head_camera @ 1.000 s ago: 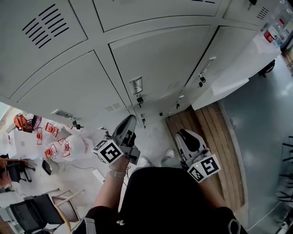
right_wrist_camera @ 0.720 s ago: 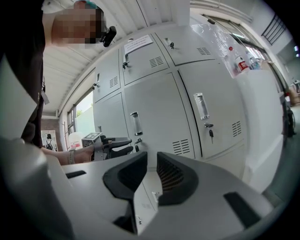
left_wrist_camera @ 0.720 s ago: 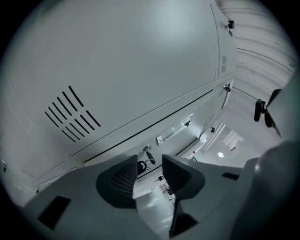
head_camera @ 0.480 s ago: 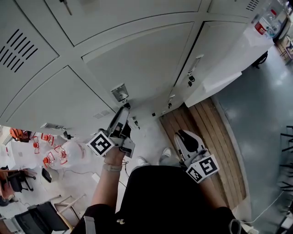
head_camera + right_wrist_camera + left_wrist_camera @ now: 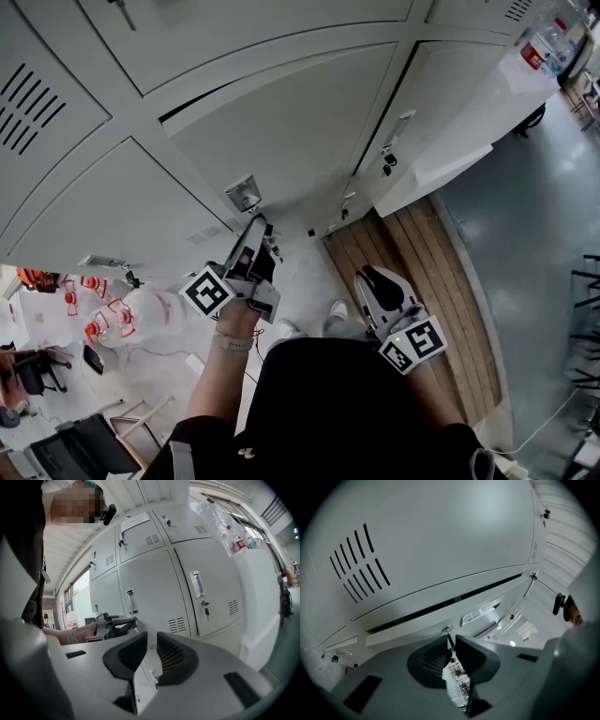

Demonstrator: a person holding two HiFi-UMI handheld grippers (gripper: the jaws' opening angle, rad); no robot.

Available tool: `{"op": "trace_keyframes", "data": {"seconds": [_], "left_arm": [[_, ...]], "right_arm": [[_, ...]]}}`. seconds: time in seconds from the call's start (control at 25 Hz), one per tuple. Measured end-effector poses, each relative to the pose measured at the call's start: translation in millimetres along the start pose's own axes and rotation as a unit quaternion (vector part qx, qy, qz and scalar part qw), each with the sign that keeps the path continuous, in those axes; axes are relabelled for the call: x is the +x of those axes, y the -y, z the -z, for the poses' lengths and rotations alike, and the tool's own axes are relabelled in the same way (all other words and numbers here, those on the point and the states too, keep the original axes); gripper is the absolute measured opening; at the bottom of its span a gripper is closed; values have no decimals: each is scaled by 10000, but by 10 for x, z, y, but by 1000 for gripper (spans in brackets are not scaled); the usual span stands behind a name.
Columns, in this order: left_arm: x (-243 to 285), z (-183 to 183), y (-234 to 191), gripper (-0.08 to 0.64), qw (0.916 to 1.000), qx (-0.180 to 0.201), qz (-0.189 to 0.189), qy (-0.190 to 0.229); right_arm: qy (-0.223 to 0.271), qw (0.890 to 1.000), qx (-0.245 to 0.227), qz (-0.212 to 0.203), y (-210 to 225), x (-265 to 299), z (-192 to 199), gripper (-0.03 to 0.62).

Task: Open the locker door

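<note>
The locker door (image 5: 281,131) stands in the middle of the grey bank, slightly ajar. A dark slit shows along its upper edge, but nothing inside can be seen. The left gripper (image 5: 259,225) reaches just below the door's handle plate (image 5: 242,193). Its jaws have just been closing to a narrow gap, and a thin dark key (image 5: 449,641) stands between the tips without filling it. The right gripper (image 5: 151,639) hangs near the person's waist, well apart from the lockers, its jaws narrowly apart around nothing. Far right, a clear bag (image 5: 555,36) on a white cabinet (image 5: 469,141) holds bottles (image 5: 531,54) with red labels, unreadable. A paper sheet (image 5: 136,521) on an upper locker carries print too small to read.
</note>
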State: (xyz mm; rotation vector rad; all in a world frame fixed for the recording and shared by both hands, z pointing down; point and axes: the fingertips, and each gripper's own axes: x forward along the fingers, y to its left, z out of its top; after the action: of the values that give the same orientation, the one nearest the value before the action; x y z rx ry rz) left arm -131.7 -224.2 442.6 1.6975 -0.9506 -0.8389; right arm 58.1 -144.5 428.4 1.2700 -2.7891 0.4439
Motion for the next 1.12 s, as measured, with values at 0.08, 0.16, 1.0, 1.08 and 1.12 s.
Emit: {"op": "trace_keyframes", "data": {"seconds": [0.08,0.16,1.0,1.08,1.12], "left_arm": [[-19,52,10,66,10000,-55,20,-44],[-36,130,33,66,9999,-75,49,-143],[-94,1045,285,66,9936,-740,255,-821],[-80,1096,313,66,9925,-884,293,-794],[-71,1115,325,66,9921,-947,306,-762]], "right_arm": [[-2,10000,7,7,-7,-7,3,75],[-1,10000,15,18,-15,-19,6,75],[69,9982,187,573,142,-529,106,75],[91,9980,188,600,151,-567,97,75],[100,9979,188,612,155,-585,94,75]]}}
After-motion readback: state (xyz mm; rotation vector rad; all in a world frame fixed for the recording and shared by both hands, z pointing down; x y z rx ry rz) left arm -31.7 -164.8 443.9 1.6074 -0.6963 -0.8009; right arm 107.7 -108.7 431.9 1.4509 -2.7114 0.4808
